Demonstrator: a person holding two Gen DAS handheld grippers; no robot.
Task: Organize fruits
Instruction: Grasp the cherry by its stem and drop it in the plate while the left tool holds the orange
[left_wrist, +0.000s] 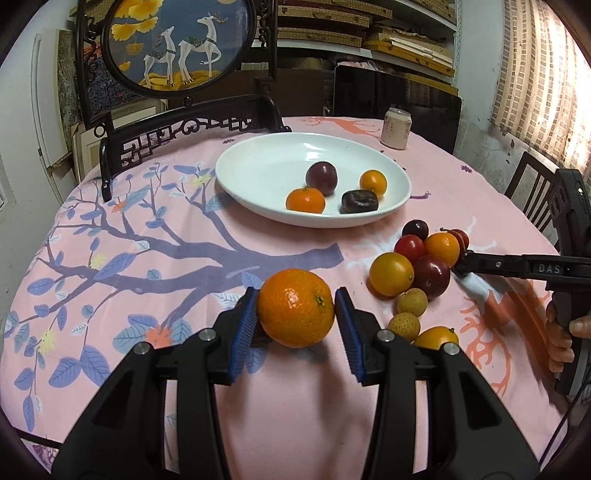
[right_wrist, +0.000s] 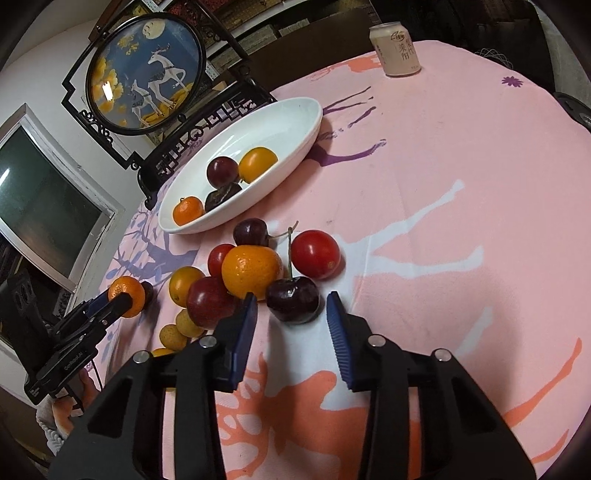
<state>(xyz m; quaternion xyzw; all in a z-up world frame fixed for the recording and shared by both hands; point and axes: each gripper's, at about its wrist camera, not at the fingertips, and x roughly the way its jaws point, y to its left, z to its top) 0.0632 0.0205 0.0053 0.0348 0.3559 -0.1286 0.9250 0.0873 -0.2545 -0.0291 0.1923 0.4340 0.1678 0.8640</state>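
Gripping a mandarin, the left claw has both blue pads pressed on the fruit's sides. The mandarin hangs clear of the surface, over its own shadow, on the near part of the pink printed cloth.

The right claw stands open. A dark cherry lies on the surface between its pads, with a gap showing on each side. In the left wrist view a hand holds this claw's grip at the right edge of the picture.

The loose pile sits just beside and beyond the cherry:
- an orange, touching the cherry;
- a tomato, right of the orange;
- a red plum, against the left pad's outer face;
- two longans, nearer and to the left;
- a second cherry, at the far edge of the pile.

The white plate rests beyond the pile, near the middle of the surface. It holds four fruits grouped on one side: a purple plum, two orange fruits and one dark piece of a kind that cannot be told.

A can stands upright past the plate, well apart from it. A round deer screen in a black frame stands at the surface's far edge.
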